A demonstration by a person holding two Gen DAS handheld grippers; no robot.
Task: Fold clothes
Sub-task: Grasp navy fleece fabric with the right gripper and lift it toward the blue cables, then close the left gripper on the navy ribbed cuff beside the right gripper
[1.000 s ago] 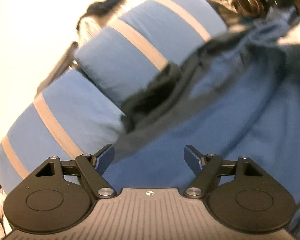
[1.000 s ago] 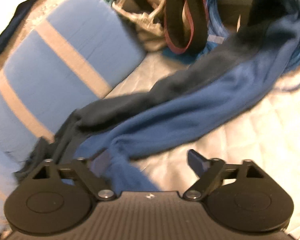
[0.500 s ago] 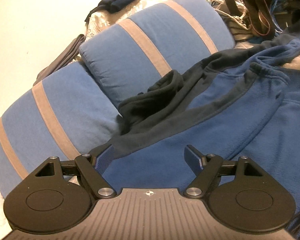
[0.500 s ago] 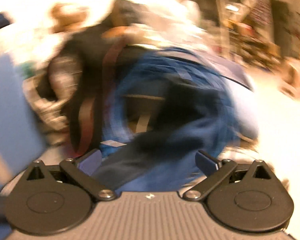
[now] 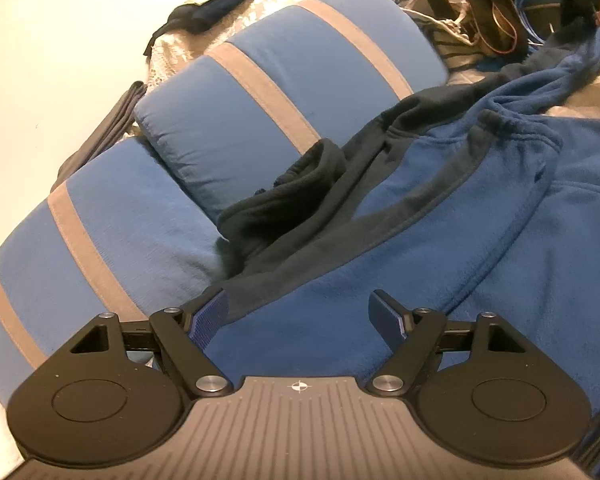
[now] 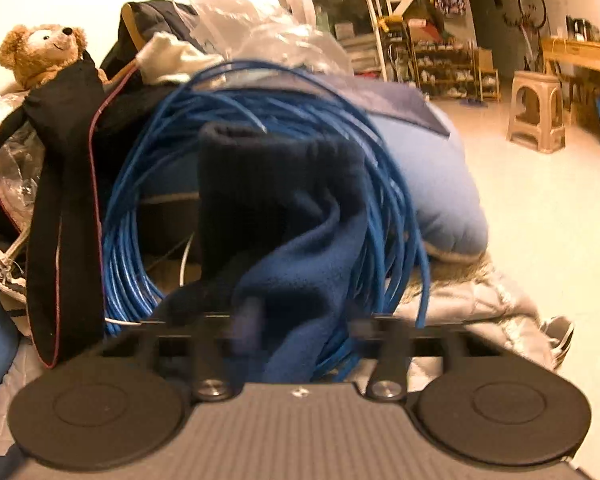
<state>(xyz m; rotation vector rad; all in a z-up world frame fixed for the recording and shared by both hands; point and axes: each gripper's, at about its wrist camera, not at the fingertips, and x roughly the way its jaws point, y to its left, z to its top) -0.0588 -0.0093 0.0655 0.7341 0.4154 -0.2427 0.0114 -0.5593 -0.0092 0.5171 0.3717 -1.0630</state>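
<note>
A blue fleece top [image 5: 440, 240] with dark navy trim and a dark collar [image 5: 292, 196] lies spread on the bed in the left wrist view. My left gripper [image 5: 298, 304] hovers open just above its near edge, with nothing between the fingers. One sleeve [image 5: 540, 80] stretches away to the upper right. In the right wrist view that sleeve [image 6: 300, 248] and its dark cuff [image 6: 276, 168] stand up between the blurred fingers of my right gripper [image 6: 296, 328], which is shut on the fabric.
Two blue pillows with grey stripes [image 5: 284, 92] [image 5: 120, 220] lie left of the top. A coil of blue cable [image 6: 132, 248], a black strap [image 6: 64, 200], a teddy bear [image 6: 40, 52] and a pale blue cushion [image 6: 432, 184] crowd behind the sleeve. A stool [image 6: 536, 108] stands on the floor.
My right gripper went from open over the sleeve to shut on it, swinging up to face the room. The sleeve is now pulled out long. The left gripper stayed open and nearly still.
</note>
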